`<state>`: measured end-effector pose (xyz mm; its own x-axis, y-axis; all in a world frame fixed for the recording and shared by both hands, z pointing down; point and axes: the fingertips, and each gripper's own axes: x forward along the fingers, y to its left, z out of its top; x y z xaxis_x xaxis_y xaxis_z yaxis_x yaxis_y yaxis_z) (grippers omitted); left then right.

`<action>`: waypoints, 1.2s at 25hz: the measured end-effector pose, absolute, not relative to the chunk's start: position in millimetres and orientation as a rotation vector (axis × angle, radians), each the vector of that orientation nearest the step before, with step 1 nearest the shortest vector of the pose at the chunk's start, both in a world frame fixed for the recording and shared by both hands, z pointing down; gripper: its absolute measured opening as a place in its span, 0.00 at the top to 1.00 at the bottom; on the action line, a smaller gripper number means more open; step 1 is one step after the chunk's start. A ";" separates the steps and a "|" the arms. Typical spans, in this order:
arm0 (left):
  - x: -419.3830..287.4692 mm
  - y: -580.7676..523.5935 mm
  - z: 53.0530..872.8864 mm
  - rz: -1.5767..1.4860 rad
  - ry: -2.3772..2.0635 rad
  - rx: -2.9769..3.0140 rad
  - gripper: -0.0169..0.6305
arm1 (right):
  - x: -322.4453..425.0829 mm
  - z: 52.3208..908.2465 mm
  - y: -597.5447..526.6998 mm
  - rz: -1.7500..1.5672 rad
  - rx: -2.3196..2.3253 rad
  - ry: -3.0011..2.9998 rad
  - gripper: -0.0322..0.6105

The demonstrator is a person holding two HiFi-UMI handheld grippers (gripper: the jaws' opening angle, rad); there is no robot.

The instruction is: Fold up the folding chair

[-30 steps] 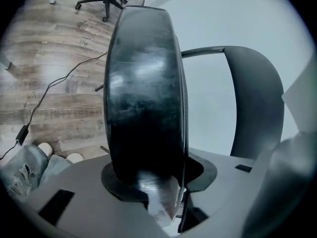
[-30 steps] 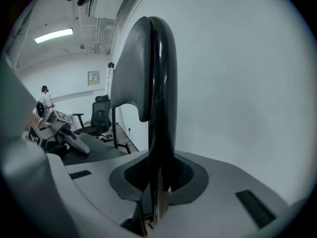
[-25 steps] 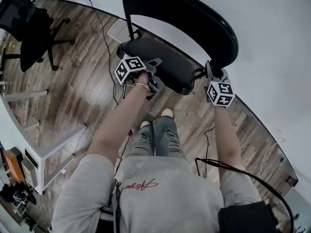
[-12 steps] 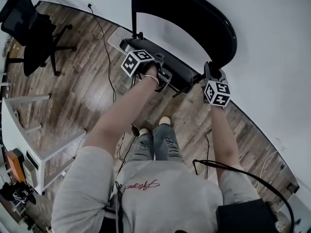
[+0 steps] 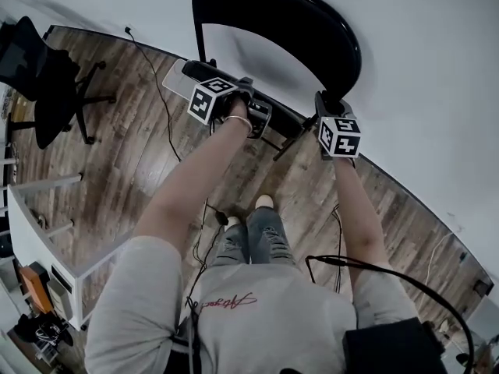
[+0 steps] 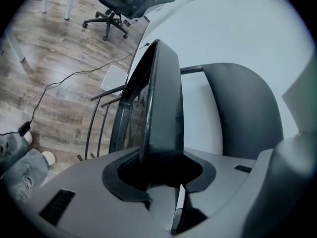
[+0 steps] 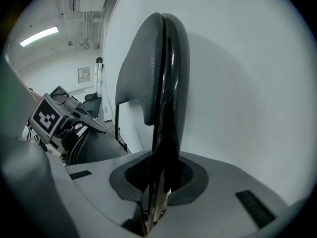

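Observation:
The black folding chair stands against the white wall, its curved backrest (image 5: 288, 29) above the seat (image 5: 226, 80). The seat is tipped up, nearly edge-on, close to the backrest. My left gripper (image 5: 257, 111) clamps the seat's front edge (image 6: 161, 98); its jaws (image 6: 158, 167) are opening slightly with the seat still between the pads. My right gripper (image 5: 324, 101) is shut on the right side of the backrest frame (image 7: 161, 83), which runs up out of the jaws (image 7: 158, 182). The left gripper (image 7: 59, 118) also shows in the right gripper view.
A black office chair (image 5: 47, 68) stands at the left. Cables (image 5: 165, 123) trail over the wooden floor. A flat white panel (image 5: 173, 76) lies on the floor by the chair. White table legs (image 5: 47, 232) stand at the lower left. The person's feet (image 5: 249, 205) are just behind the chair.
The seat has swung up from nearly level to almost edge-on against the backrest, and my left gripper rose and moved away with it. My right gripper shifted a little with the backrest.

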<state>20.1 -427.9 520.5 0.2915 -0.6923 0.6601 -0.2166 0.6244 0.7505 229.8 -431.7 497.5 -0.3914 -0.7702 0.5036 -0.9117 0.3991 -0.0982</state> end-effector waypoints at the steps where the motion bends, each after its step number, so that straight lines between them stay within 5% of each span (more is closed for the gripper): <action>1: 22.8 -429.3 521.4 -0.384 -1.281 0.881 0.72 | 232.9 498.9 -434.9 0.514 1.451 -2.275 0.86; 30: 64.7 -505.9 533.7 -0.038 -1.489 0.741 0.75 | 259.7 493.7 -470.7 0.441 1.717 -2.081 0.87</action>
